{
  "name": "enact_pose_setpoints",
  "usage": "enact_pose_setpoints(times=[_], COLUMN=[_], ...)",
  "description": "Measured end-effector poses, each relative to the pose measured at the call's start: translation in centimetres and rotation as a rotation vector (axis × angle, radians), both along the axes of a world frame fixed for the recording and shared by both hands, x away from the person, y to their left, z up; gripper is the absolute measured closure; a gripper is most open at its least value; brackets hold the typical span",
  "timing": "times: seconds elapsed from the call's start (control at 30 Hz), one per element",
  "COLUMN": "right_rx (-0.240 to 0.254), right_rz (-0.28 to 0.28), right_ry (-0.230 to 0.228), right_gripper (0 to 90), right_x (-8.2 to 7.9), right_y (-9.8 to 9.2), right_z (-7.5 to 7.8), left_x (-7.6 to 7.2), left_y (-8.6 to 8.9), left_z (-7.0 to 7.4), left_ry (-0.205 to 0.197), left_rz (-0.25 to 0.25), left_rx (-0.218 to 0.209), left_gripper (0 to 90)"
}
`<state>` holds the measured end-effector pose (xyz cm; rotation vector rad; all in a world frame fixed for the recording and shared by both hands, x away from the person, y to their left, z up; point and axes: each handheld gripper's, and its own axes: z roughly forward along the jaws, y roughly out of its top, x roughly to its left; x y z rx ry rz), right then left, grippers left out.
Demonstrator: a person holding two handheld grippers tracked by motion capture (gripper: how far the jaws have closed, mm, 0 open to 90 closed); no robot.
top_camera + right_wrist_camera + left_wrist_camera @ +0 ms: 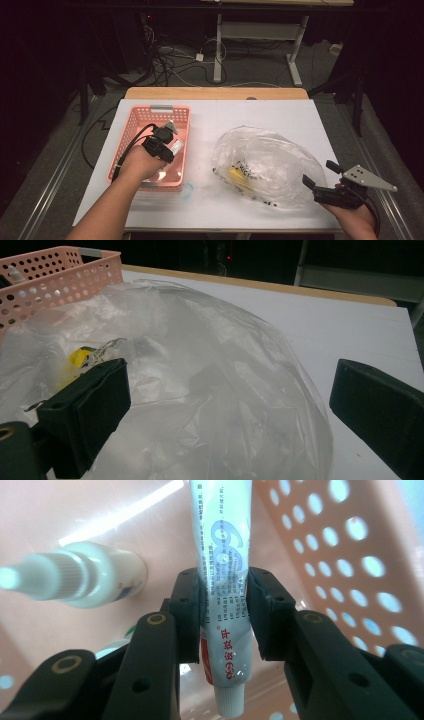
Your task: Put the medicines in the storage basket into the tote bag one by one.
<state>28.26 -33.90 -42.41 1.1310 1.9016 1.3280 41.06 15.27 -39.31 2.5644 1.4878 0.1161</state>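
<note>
Tube [220, 580] clamped mid-body in left gripper [222, 610] above pink basket [131, 131], far left; lift straight, clear the spray bottle [85, 577]; right gripper [320, 175] gapes beside bag [265, 165].

On the white-topped bench [280, 115] a pink perforated plastic basket [131, 131] sits toward the left, and a crumpled clear plastic bag [280, 160] lies to its right, apart from it. A small yellow item [235, 174] lies inside the bag, near its left end. The left gripper [167, 136] is over the basket's inside, with a white printed tube [220, 595] between its jaws, cap end toward the camera. A white spray bottle [75, 577] lies on the basket floor, left of the tube in the left gripper view. The right gripper [320, 175] is at the bag's right edge, near the bench's front right corner.
</note>
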Motion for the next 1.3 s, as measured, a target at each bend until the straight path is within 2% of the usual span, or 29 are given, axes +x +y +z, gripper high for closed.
enact_pose_setpoints(times=[0.17, 0.23, 0.33, 0.47, 0.53, 0.77, 0.83, 0.97, 1.13, 1.3], right_rx=[0.002, 0.003, 0.002, 0.001, 0.002, -0.001, 0.0, -0.004, -0.007, -0.006], right_rz=[0.002, 0.001, 0.003, 0.004, 0.003, 0.006, 0.001, 0.006, 0.005, 0.006], right_ry=[0.003, 0.005, 0.006, 0.004, 0.006, 0.007, 0.012, 0.011, 0.008, 0.008], right_gripper=[3.6, 3.6, 3.5, 3.6, 3.6, 3.5, 3.6, 3.6, 3.6, 3.6], right_x=[0.0, 0.0, 0.0, 0.1, 0.1, 0.1, 0.0, 0.2, 0.1, 0.1], right_y=[0.0, 0.1, 0.1, 0.2, 0.2, 0.4, 0.3, 0.3, 0.4, 0.5], right_z=[0.0, 0.0, 0.0, 0.0, -0.1, -0.1, -0.1, -0.2, -0.1, -0.1], left_x=[-0.4, -0.5, -0.8, -1.1, -1.2, -1.3, -1.3, -1.5, -1.8, -2.2], left_y=[0.1, 0.1, 0.0, 0.2, 0.2, 0.4, 0.6, 0.5, -0.2, -1.2], left_z=[1.2, 1.7, 2.3, 3.5, 3.9, 4.0, 4.1, 4.7, 5.7, 6.1], left_ry=[-0.028, -0.027, -0.036, -0.065, -0.071, -0.096, -0.1, -0.115, -0.144, -0.144], left_rz=[-0.008, -0.002, -0.004, -0.008, -0.021, -0.015, -0.009, -0.017, -0.035, -0.072], left_rx=[-0.008, -0.022, -0.013, -0.032, -0.025, -0.003, -0.023, -0.03, -0.043, -0.06], left_gripper=[66.5, 66.5, 66.5, 69.0, 69.2, 69.9, 69.9, 70.0, 70.0, 70.1])
